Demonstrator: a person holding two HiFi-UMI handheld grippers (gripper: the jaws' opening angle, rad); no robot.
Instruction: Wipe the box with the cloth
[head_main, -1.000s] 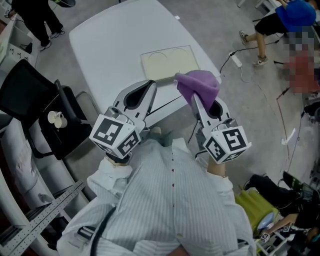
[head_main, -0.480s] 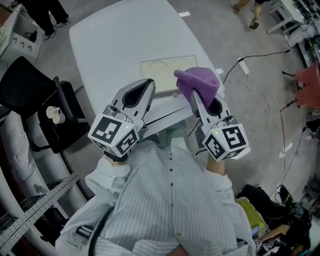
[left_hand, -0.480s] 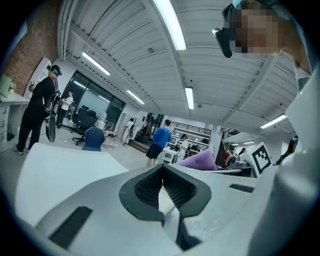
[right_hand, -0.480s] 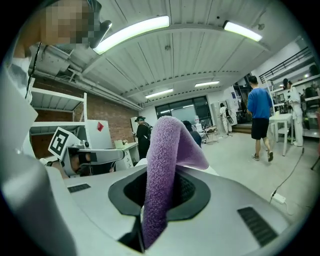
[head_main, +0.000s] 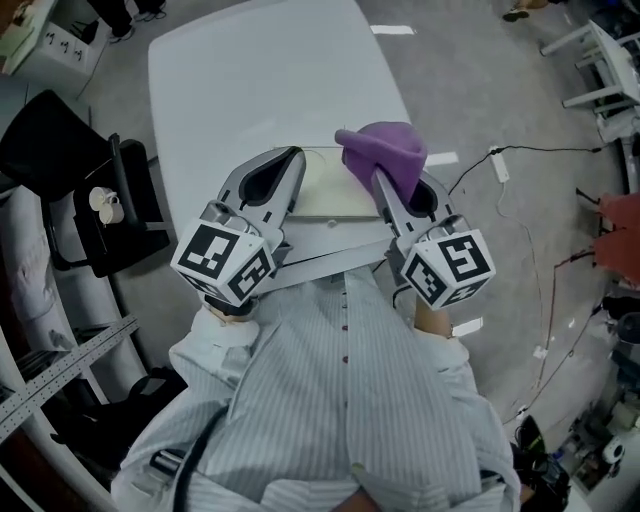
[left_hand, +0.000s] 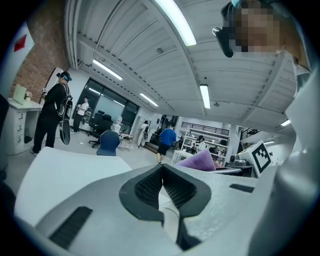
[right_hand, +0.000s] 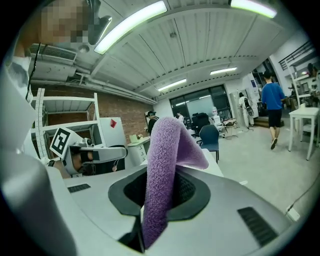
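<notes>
Grey left tongs (head_main: 291, 156) were closed, jaws meeting along their ribbed faces, nothing between them.

Change noted: a second earlier the box (head_main: 335, 190) lay on the white counter (head_main: 250, 70) ahead of both tips. Now both tongs had come forward over it. The box sat between the two tongs, with its left edge under the left tongs.

Right tongs (head_main: 383, 183) were clamped on the purple cloth (head_main: 385, 150), as before. The cloth stood up in a fold from the jaws and drooped past the tips, above the far right part of the box.

Reading for the task: the approach looked nearly complete and the cloth was roughly in place over the box. Wiping did not appear to have started. The empty left tongs seemed free to steady the box.

Hard to make out:
- Whether the cloth touched the box surface. The head view looked straight down and gave no sense of the gap.
- The box's left and far right edges, covered by the tongs and the cloth.
- The box in the left gripper view, where only a pale sliver showed beyond the jaws.
- The box in the right gripper view, which did not show it at all.
- The tips of the right tongs, buried under the cloth.
</notes>
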